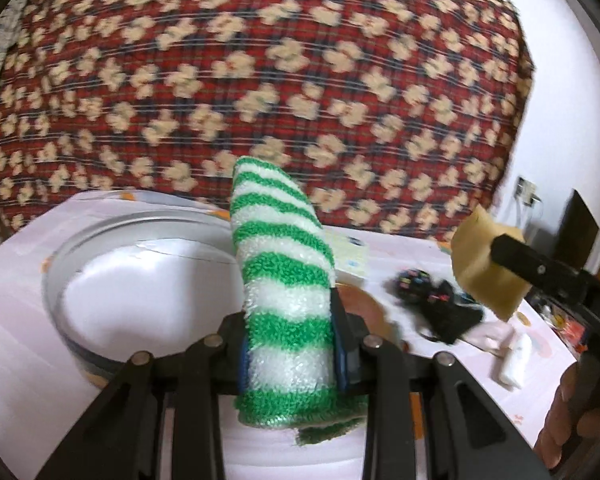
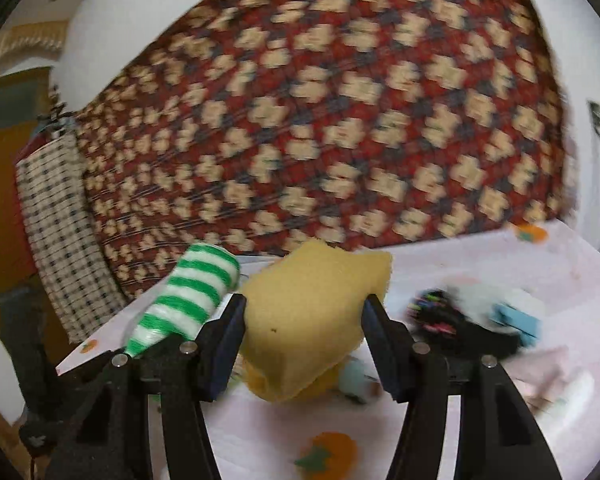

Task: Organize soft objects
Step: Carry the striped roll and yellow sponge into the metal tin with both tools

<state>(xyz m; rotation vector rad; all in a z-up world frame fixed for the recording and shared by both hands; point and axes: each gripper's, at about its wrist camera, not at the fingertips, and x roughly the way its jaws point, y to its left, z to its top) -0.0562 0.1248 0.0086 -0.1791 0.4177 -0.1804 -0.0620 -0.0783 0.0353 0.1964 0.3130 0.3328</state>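
green-striped sock (image 1: 288,280) clamped between left hand-held gripper (image 1: 292,356) fingers; yellow sponge (image 2: 312,320) likewise within right hand-held gripper (image 2: 304,340)

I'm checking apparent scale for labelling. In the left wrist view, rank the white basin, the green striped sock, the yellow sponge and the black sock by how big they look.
1. white basin
2. green striped sock, though nearness to the camera inflates it
3. yellow sponge
4. black sock, close to the sponge, so unsure
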